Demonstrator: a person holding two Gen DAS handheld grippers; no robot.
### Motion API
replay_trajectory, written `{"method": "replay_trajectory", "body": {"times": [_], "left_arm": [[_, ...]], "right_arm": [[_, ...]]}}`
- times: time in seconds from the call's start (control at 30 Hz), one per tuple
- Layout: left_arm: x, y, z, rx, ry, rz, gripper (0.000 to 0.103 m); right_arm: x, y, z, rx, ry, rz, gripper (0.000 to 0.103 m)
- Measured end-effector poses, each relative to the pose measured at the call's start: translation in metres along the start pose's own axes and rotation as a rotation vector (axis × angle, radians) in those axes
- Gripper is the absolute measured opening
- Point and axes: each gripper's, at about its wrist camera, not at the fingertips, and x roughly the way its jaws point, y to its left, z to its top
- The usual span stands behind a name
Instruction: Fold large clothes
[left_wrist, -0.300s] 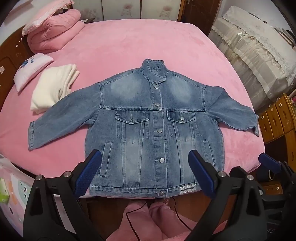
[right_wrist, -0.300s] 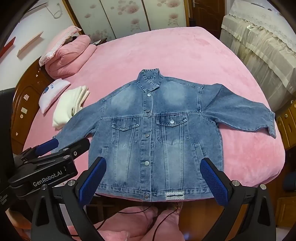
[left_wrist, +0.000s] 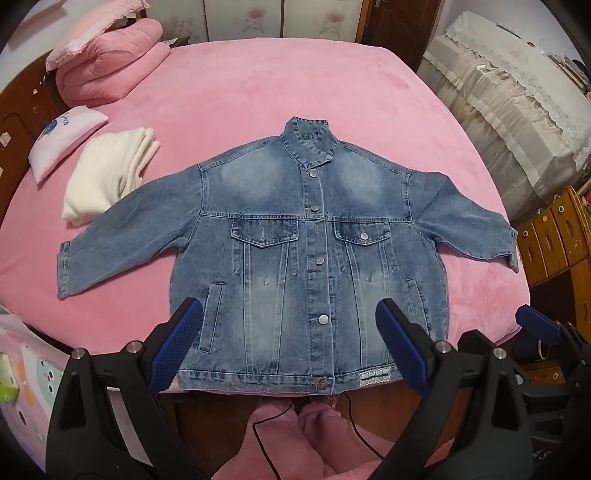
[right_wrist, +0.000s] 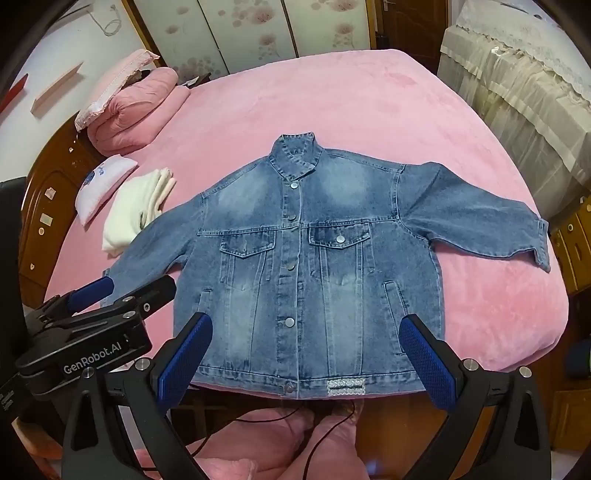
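A blue denim jacket (left_wrist: 306, 254) lies flat and buttoned on the pink bed, front up, collar at the far end and both sleeves spread out; it also shows in the right wrist view (right_wrist: 306, 266). My left gripper (left_wrist: 290, 347) is open and empty, held above the jacket's hem near the bed's front edge. My right gripper (right_wrist: 304, 362) is open and empty, also above the hem. The left gripper (right_wrist: 92, 299) shows at the left of the right wrist view, and the right gripper's blue fingertip (left_wrist: 535, 325) at the right of the left wrist view.
A folded cream garment (left_wrist: 107, 173) lies left of the jacket's sleeve. A small white pillow (left_wrist: 66, 140) and a rolled pink quilt (left_wrist: 110, 70) sit at the bed's far left. Lace-covered furniture (left_wrist: 517, 92) and wooden drawers (left_wrist: 554, 236) stand on the right. Pink slippers (left_wrist: 295, 443) and a cable are below.
Both grippers have shifted very slightly; the jacket has not moved.
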Motion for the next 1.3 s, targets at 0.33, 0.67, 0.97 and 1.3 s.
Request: {"method": "replay_trajectory", "body": {"times": [0.33,0.67,0.97,1.3], "left_arm": [[-0.0052,0.0007,0.0000,0.000,-0.007,0.004,0.094],[-0.0047,0.0008,0.0005,0.001,-0.006,0.003,0.094],[-0.0066,0.0028,0.0020,-0.001,-0.009,0.001,0.094],[-0.0071,0.0037,0.0031,-0.003,-0.008,0.000,0.094]], "right_arm": [[0.0012,-0.0011,0.0029,0.000,0.002,-0.001,0.103],[0.0007,-0.0003,0.0035,0.000,0.003,-0.003,0.103],[-0.0007,-0.0002,0.0043,0.000,0.001,-0.009,0.103],[-0.0031,0.0000,0.0060,-0.001,-0.001,-0.013,0.103]]}}
